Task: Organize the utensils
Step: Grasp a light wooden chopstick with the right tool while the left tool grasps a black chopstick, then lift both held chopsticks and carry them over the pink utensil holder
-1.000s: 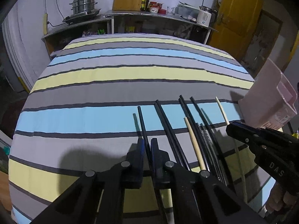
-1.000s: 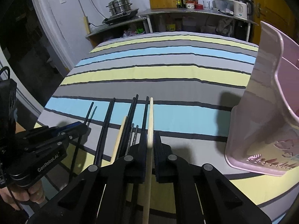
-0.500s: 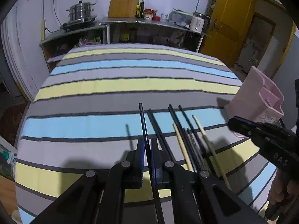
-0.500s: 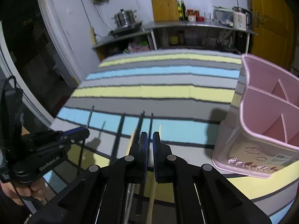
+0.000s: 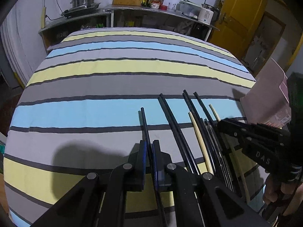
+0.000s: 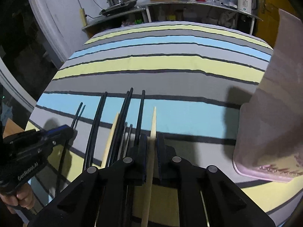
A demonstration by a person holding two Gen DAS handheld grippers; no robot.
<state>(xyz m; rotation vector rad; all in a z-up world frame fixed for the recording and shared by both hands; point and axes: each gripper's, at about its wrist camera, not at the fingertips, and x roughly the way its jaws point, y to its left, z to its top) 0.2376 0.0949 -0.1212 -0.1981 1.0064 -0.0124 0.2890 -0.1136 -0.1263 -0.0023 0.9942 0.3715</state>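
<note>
On the striped cloth (image 5: 117,111) of the desk, the left gripper (image 5: 149,151) sits at the far left of the chopstick row (image 5: 197,132), its jaws drawn narrow around a single black chopstick (image 5: 144,123) that runs forward from between them and lies slightly apart from the others. To the right of that stick come two black chopsticks lying together, then a pale wooden chopstick (image 5: 198,136), then a tight bundle of dark sticks, all lying on the cloth and roughly parallel. At the right end of the row the right gripper (image 6: 152,145) has its jaws close on either side of a light wooden chopstick (image 6: 153,132); whether they press it cannot be told. Right of the row, just beside the right gripper, stands the pink holder (image 6: 274,104), upright on the cloth.
</note>
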